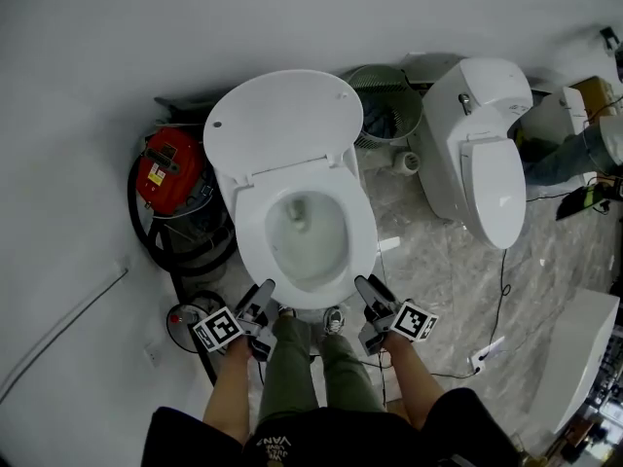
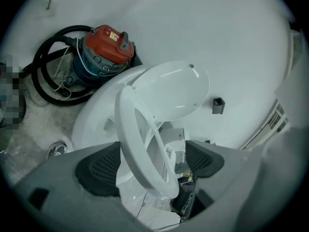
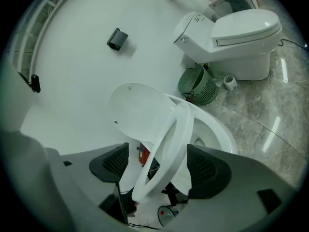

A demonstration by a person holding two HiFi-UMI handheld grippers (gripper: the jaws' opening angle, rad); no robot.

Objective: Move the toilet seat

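Toilet seat point(image 3: 177, 139) part-raised | left gripper point(image 1: 261, 295), right gripper point(image 1: 368, 288): jaws apart astride its rim | bowl point(image 1: 331, 253) uncovered

The grey marbled floor point(image 1: 438, 261) carried a white toilet point(image 1: 362, 227). A red vacuum cleaner point(image 1: 167, 168) stood left of this toilet, a green basket point(image 1: 389, 105) behind it, and a second toilet point(image 1: 482, 154) further right.

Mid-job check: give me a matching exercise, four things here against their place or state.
1 white oval toilet lid
2 white toilet seat ring
3 red-topped vacuum cleaner
4 green mesh waste basket

a right of the lid, head view
b between the jaws of left gripper and right gripper
c raised open
d left of the lid, head view

Pairs: 1-c; 2-b; 3-d; 4-a
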